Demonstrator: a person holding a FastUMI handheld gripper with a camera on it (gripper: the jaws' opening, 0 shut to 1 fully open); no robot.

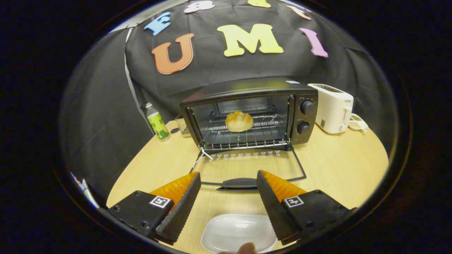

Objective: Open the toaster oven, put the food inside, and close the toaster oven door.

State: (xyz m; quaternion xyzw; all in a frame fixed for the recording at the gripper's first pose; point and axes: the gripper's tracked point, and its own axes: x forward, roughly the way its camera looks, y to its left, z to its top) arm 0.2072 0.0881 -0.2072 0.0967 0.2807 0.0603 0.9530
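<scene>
A black toaster oven (247,113) stands at the back of the wooden table with its glass door (247,165) folded down flat toward me. A round golden bread roll (239,121) rests on the wire rack (247,135) inside. The door's dark handle (238,183) lies just beyond my fingertips. My gripper (229,178) is open above the table, nothing between its fingers. An empty white dish (238,233) sits below, between the fingers.
A white toaster (332,107) stands right of the oven, a small dish (357,124) beside it. A green-labelled bottle (157,121) and a small wire basket (182,125) are left of the oven. A fingertip (247,248) shows at the dish's near rim.
</scene>
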